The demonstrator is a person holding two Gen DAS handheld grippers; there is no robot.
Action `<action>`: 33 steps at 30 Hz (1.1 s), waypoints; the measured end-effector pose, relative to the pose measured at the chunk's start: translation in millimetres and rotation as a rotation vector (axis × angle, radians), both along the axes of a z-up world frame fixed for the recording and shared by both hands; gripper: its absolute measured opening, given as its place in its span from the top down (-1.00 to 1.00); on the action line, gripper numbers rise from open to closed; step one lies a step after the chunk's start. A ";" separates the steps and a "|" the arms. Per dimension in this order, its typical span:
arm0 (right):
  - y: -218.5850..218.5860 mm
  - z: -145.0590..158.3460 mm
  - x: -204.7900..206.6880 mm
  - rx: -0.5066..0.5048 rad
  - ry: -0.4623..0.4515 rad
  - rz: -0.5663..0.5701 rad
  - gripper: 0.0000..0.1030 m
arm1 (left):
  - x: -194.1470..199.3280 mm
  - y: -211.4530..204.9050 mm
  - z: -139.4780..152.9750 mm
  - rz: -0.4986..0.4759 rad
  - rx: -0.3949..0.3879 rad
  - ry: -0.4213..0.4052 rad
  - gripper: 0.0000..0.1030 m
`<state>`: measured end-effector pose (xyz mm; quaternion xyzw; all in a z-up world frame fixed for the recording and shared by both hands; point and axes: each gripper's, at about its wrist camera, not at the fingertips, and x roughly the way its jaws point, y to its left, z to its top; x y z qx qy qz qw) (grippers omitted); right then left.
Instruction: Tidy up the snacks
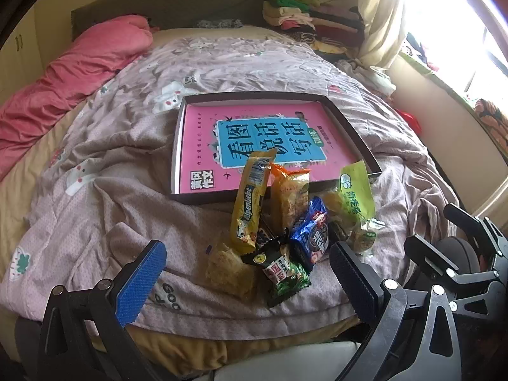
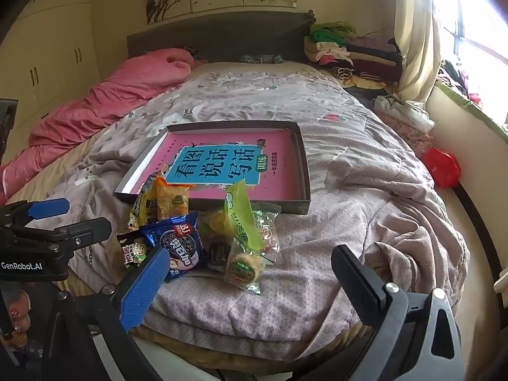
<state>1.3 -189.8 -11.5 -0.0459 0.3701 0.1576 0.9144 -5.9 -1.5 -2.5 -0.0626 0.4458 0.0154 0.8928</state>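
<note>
The snacks lie in a loose heap on the bed's near edge, on a mauve patterned quilt (image 1: 104, 165), just in front of a shallow dark box (image 1: 344, 120) with a pink book (image 1: 203, 120) lying flat inside it. The tall yellow packet (image 1: 249, 203) and the orange packet (image 1: 290, 197) lean up against the box's near wall; the blue cookie packet (image 1: 312, 231) and the small dark-green packet (image 1: 284, 273) lie nearer, overlapping, and a light-green bag (image 1: 357, 190) with a round cake in clear wrap (image 2: 243, 268) sits to the right. A pale, clear-wrapped pastry (image 1: 230, 270) lies at the near left of the heap.

Both grippers hover short of the pile, tilted downward. The left gripper (image 1: 244, 281) has its jaws at full spread with nothing between the pads, and the right gripper (image 2: 250, 277) is likewise wide and empty — no packet is held.

These are probably light, crinkly film packs, slippery on the faces and puffed with air, so a squeeze across the belly would likely slide off or crush what is inside — the cakes and pastry look the most fragile. The safer hold is likely the flat crimped seam at a packet's end, or the narrow sides of the stiffer yellow one. The soft quilt gives under pressure, so pressing down to pinch could bury a packet instead of lifting it. The overlapping ones may drag neighbours along.
</note>
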 end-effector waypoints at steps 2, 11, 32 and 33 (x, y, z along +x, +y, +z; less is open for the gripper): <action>0.3 0.1 -0.3 0.001 -0.001 0.000 -0.99 | -0.6 -0.7 1.0 -0.001 0.001 0.001 -0.99; -1.1 1.4 -1.9 0.002 -0.005 0.000 -0.99 | -1.1 -1.8 2.2 -0.004 0.001 0.002 -0.99; -1.3 3.3 -2.4 0.003 -0.010 -0.001 -0.99 | -2.7 -5.3 1.3 -0.014 0.010 -0.001 -0.99; -1.2 3.5 -2.1 0.002 -0.009 -0.001 -0.99 | -2.8 -5.4 1.2 -0.015 0.009 -0.003 -0.99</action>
